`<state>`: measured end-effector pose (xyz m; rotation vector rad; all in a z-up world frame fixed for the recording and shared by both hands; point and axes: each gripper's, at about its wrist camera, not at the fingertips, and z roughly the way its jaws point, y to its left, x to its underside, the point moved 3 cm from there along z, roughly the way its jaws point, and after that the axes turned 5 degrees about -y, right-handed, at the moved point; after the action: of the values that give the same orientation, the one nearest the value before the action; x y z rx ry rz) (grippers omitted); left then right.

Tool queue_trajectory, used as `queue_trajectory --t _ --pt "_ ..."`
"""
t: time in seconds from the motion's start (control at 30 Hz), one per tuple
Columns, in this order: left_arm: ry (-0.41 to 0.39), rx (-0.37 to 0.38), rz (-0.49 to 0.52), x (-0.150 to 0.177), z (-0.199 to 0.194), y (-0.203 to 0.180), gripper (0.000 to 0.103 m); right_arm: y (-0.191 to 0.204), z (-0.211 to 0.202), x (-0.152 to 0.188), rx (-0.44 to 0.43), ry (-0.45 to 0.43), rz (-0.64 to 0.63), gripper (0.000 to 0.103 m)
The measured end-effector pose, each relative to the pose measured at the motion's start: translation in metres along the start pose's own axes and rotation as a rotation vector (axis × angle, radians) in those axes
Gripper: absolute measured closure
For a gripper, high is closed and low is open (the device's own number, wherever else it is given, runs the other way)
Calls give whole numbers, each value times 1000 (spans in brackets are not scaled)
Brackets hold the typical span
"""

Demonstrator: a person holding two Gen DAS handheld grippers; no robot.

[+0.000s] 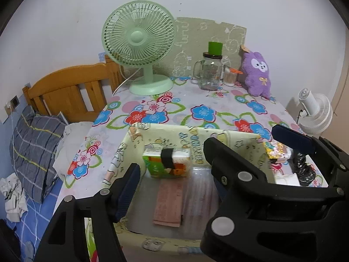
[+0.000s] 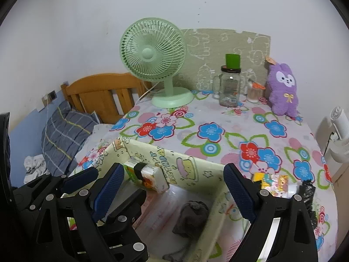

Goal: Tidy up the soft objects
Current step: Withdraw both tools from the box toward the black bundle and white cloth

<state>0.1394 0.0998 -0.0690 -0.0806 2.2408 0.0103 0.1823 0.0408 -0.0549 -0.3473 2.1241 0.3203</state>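
A pale yellow cartoon-print box (image 1: 218, 134) (image 2: 185, 159) stands open on the flowered table. Inside lie a green and orange tissue pack (image 1: 168, 162) (image 2: 148, 176) with a black band, a folded pink towel (image 1: 168, 205) and a dark grey soft lump (image 2: 192, 216). My left gripper (image 1: 172, 168) hovers open over the box's left half, above the towel, holding nothing. My right gripper (image 2: 173, 171) is open too, above the grey lump without touching it. The two grippers overlap. A purple plush (image 1: 258, 74) (image 2: 283, 89) sits upright at the table's far right.
A green fan (image 1: 139, 41), a glass mug jar (image 1: 209, 74) and a small jar stand along the back. A colourful packet (image 1: 276, 152) and a black object (image 1: 303, 170) lie right of the box. A white fan (image 1: 316, 113) is off the table's right edge; a bed with a pillow (image 1: 35, 144) is at left.
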Motion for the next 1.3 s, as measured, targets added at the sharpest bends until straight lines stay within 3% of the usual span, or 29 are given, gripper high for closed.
queue_trajectory --t 0.5,0.77,1.3 --pt "-57 32 37 -4 -29 -43 27 -33 -48 2 54 -55 38 9" --pt "-107 49 63 -8 -48 -70 16 -52 -80 3 81 -99 56 9" --pt "-156 96 97 -3 -73 -126 12 -94 -131 13 151 -142 84 9"
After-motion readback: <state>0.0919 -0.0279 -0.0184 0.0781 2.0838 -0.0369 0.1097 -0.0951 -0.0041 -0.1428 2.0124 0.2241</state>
